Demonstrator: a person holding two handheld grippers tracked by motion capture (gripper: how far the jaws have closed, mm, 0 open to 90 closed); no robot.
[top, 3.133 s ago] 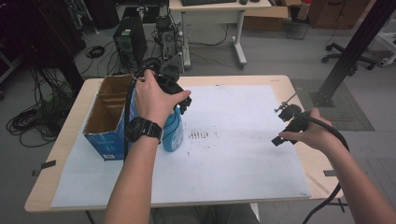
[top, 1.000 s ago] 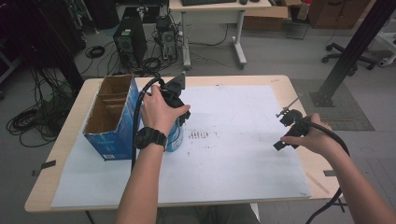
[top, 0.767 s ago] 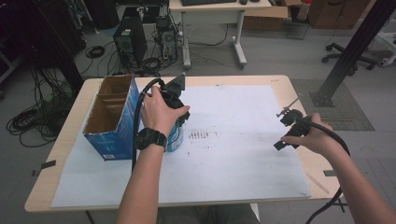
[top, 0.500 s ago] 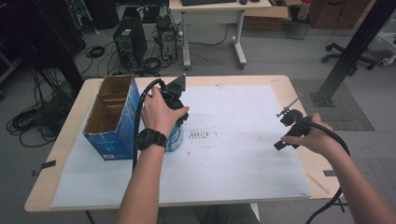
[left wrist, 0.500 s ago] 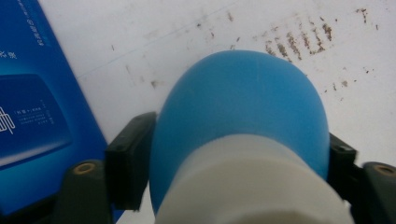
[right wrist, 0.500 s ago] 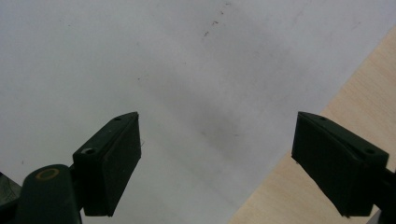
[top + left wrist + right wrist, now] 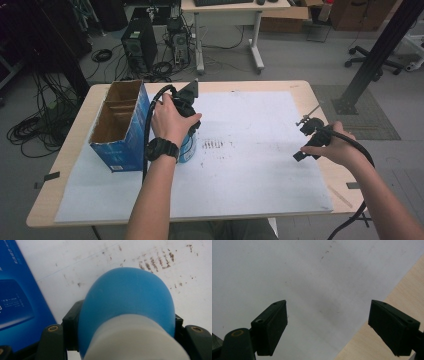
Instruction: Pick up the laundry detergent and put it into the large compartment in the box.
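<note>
The left gripper [image 7: 186, 107], its jaws just closed, clamps the blue-and-white plastic bottle [image 7: 127, 315] beside the blue cardboard box [image 7: 120, 127], seemingly for lifting, while the right gripper [image 7: 328, 327] waits open far right.

Grey floor [image 7: 300, 65] — desk [image 7: 235, 7], computer towers [image 7: 135, 47], tangled cables [image 7: 30, 132].

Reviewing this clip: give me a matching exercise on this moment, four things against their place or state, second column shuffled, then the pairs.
Things:
1. left gripper
2. right gripper
3. blue box
4. blue bottle

Places or states:
A. open at the top, standing near the table's left edge
B. jaws wide apart, nothing between them, over white paper and the table's edge
C. clamped at its sides, beside the box
D. jaws just closed, now shut on a rounded item

Pairs: 1-D, 2-B, 3-A, 4-C
</note>
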